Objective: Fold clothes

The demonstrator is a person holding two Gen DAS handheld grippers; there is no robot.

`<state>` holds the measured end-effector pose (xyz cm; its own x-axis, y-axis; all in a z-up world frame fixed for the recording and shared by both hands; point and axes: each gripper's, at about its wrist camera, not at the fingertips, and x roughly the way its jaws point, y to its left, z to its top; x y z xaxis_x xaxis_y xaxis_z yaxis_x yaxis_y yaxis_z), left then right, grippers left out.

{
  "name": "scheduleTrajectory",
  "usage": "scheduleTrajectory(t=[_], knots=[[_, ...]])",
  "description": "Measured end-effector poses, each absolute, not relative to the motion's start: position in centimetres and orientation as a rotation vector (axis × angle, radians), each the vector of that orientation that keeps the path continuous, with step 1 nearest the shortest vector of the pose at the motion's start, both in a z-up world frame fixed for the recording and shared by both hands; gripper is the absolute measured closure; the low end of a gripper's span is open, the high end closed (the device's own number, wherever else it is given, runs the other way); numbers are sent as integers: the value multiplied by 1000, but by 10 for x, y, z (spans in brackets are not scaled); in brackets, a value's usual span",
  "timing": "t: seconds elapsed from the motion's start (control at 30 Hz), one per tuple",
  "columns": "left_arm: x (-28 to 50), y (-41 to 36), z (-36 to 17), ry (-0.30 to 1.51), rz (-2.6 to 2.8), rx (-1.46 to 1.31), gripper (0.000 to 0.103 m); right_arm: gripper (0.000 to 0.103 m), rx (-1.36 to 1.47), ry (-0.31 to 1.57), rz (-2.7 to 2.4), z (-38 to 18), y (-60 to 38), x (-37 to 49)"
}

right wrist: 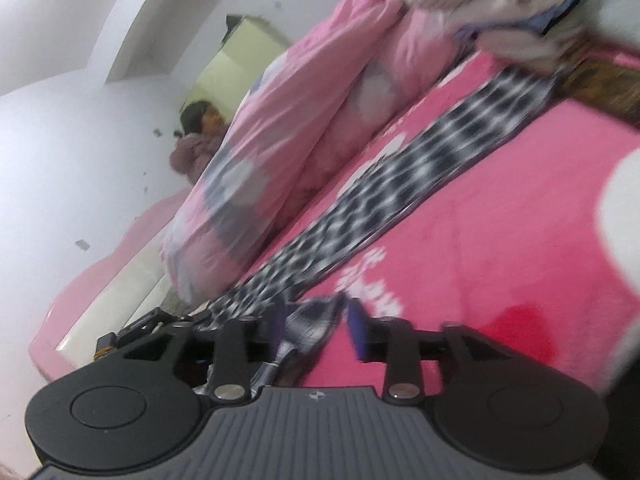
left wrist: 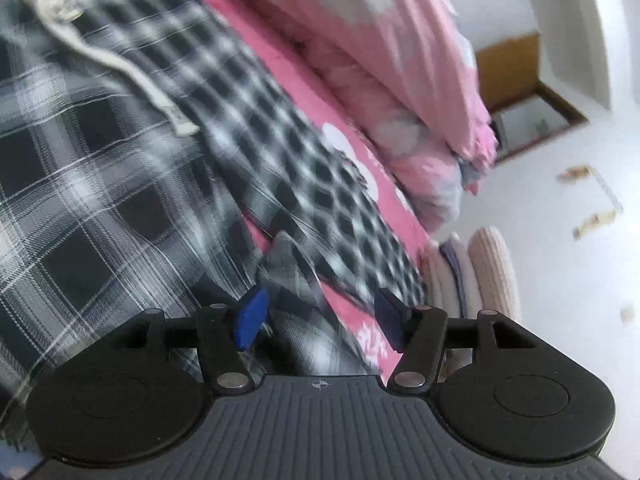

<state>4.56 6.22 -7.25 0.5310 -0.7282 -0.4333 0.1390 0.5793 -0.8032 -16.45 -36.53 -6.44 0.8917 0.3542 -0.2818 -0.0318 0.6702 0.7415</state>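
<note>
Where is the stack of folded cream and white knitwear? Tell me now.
The stack of folded cream and white knitwear sits at the far end of the pink bed sheet, right of centre in the left wrist view, just beyond the black-and-white checked garment.

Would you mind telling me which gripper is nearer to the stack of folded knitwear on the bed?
Left, by my judgement. From the left gripper the knitwear stack lies close ahead to its right. From the right gripper the same stack lies far across the pink bed.

Plaid shirt (left wrist: 100, 200) woven cloth, matt; pink bedspread (right wrist: 500, 220) seemingly fleecy; tool (left wrist: 316, 320) matt plastic.
</note>
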Motion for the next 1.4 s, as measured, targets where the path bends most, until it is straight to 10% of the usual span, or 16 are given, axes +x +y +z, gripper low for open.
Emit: scheduleTrajectory(t=[0.53, 0.73, 1.4], knots=[[-15, -6, -47, 729, -784, -211, 43, 66, 904, 625, 189, -94, -336, -56], [-16, -11, -52, 749, -778, -198, 43, 98, 863, 641, 231, -95, -329, -39], [-3, -35, -56, 810, -820, -148, 43, 99, 572, 348, -12, 28, -460, -109]])
